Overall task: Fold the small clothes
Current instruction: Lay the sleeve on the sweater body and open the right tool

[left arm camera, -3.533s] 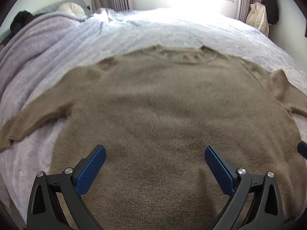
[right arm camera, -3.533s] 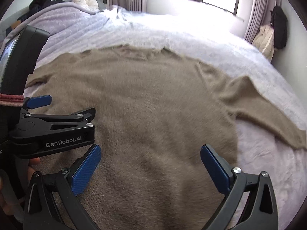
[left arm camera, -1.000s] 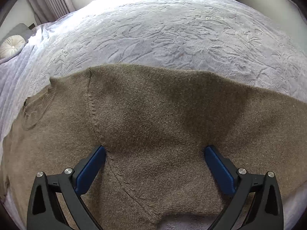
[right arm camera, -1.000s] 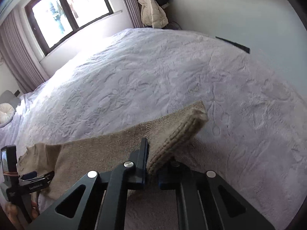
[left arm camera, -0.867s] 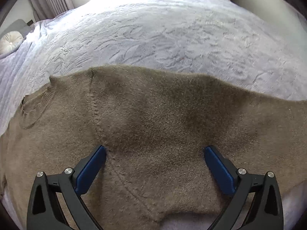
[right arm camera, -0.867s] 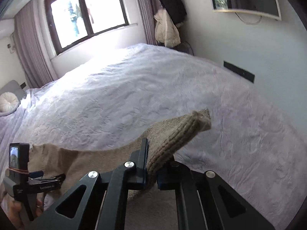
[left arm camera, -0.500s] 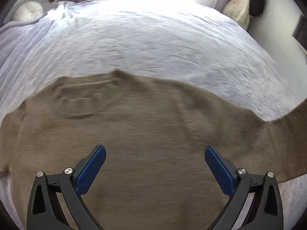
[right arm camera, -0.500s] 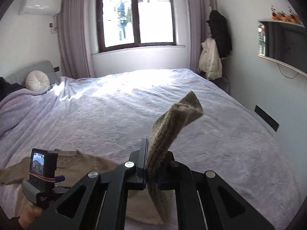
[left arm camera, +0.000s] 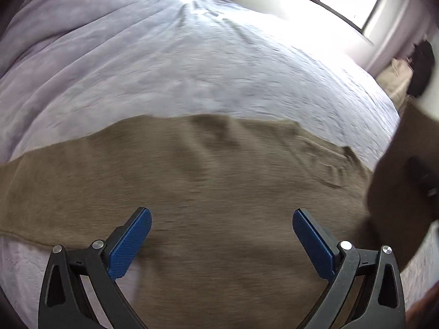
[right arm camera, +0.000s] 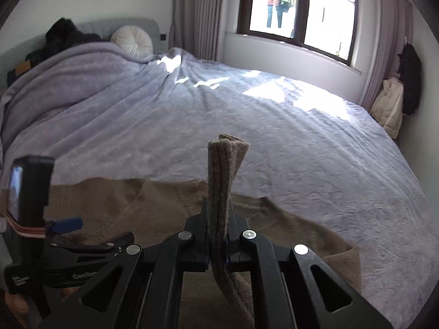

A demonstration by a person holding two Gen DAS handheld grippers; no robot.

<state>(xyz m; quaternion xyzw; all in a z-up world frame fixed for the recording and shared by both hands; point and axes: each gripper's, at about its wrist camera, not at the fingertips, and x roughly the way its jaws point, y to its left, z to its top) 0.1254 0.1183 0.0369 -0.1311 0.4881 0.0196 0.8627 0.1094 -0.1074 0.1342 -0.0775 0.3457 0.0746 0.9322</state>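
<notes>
A brown knitted sweater (left arm camera: 208, 181) lies spread on the lilac bedspread (left arm camera: 164, 63). My left gripper (left arm camera: 222, 235) hovers over its body, jaws wide open with nothing between the blue pads. At the right edge of that view the lifted sleeve (left arm camera: 395, 181) hangs close to the camera. In the right wrist view my right gripper (right arm camera: 218, 242) is shut on the sleeve's ribbed cuff (right arm camera: 226, 164), which stands up between the jaws above the sweater (right arm camera: 153, 205). The left gripper (right arm camera: 65, 226) shows at the lower left of that view, over the sweater.
The bed (right arm camera: 247, 115) fills both views. A round white cushion (right arm camera: 134, 39) and dark clothes (right arm camera: 64, 38) sit by the headboard. A window (right arm camera: 299, 8) with curtains is behind; a cream jacket (right arm camera: 389, 107) and a black one hang at the right wall.
Both hands swept sideways across the bed and rolled. The right gripper carried the cuff up off the bedspread and over the sweater body. The left gripper stayed open.
</notes>
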